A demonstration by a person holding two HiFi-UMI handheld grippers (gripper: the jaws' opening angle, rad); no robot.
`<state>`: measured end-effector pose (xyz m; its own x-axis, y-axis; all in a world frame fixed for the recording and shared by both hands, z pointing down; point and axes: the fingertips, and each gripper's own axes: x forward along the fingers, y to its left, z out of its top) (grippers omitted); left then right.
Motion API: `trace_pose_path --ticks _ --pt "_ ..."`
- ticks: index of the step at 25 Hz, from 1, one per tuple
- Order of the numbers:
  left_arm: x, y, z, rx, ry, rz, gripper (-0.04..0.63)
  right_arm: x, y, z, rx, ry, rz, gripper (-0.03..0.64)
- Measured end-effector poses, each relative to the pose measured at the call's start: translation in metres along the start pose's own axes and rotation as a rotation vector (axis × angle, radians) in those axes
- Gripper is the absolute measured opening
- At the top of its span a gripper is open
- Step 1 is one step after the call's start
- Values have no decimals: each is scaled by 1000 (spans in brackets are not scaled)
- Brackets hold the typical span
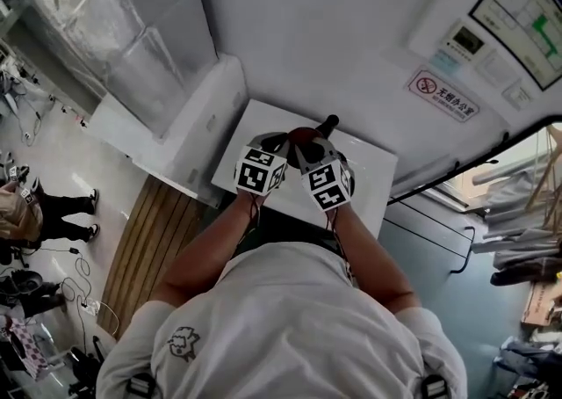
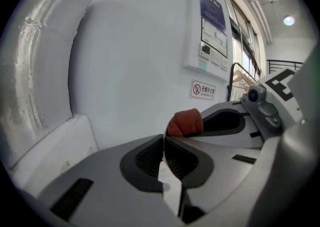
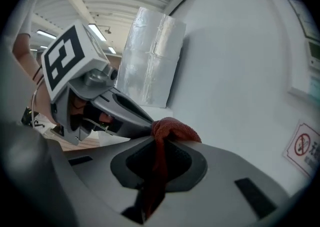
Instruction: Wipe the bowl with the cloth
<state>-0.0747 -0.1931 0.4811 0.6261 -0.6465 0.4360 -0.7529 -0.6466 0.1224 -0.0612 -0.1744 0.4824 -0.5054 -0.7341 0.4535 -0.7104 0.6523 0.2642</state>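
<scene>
Both grippers hang close together over the middle of the white table (image 1: 373, 169), tips almost meeting. The right hand-held gripper (image 3: 161, 143) is clamped on the red cloth (image 3: 172, 128), which bunches above its tips and trails down between the pads. The left hand-held gripper (image 2: 163, 143) has its jaws together with nothing I can make out between them, its nose just beside the cloth. I cannot find the bowl in any view; it may sit hidden beneath the grippers. To me this looks like a pause off the bowl, not wiping itself. The next move calls for lowering the cloth into the bowl while the left steadies its rim.
</scene>
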Motion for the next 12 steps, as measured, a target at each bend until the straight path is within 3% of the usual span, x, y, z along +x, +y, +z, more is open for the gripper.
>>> trace_pose_path --ticks 7,12 --pt "-15 8 16 58 -34 33 23 11 12 12 -62 49 36 48" --pt "-18 17 20 50 -46 40 25 17 30 3 -86 101 106 48"
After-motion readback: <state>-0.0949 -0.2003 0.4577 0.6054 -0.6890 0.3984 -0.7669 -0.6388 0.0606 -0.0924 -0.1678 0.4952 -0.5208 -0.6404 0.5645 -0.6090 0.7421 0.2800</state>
